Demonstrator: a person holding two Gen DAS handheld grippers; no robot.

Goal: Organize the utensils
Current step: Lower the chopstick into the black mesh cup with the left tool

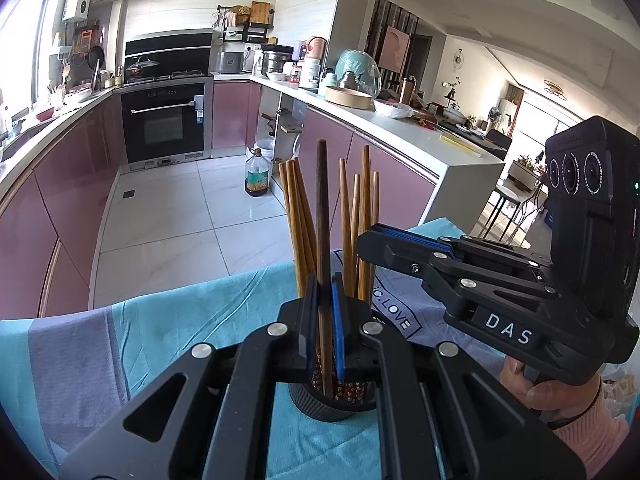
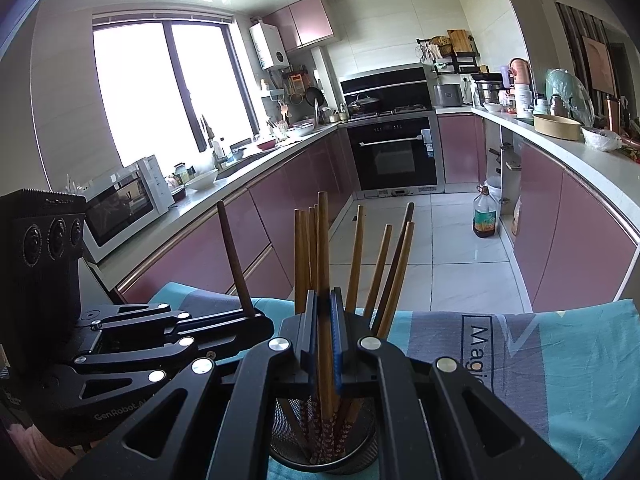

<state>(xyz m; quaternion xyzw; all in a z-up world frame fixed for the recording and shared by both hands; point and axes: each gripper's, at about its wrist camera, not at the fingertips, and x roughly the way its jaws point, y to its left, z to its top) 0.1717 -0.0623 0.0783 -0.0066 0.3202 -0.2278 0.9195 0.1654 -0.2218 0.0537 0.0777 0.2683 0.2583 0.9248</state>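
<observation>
A black mesh cup (image 1: 332, 404) stands on a teal and grey cloth (image 1: 180, 320), with several wooden chopsticks upright in it. My left gripper (image 1: 325, 280) is shut on a dark brown chopstick (image 1: 322, 208), held upright with its lower end down in the cup. My right gripper (image 1: 362, 240) comes in from the right, beside the bundle. In the right wrist view, my right gripper (image 2: 324, 294) is shut on a light brown chopstick (image 2: 323, 240) standing in the cup (image 2: 324, 460). There my left gripper (image 2: 260, 318) holds the dark chopstick (image 2: 234, 252) at the left.
The cloth (image 2: 560, 360) covers a table at the near end of a kitchen aisle. An oil bottle (image 2: 485, 216) stands on the tiled floor beyond. Pink cabinets line both sides, with a microwave (image 2: 124, 204) on the left counter. A hand in a pink sleeve (image 1: 592, 432) holds the right gripper.
</observation>
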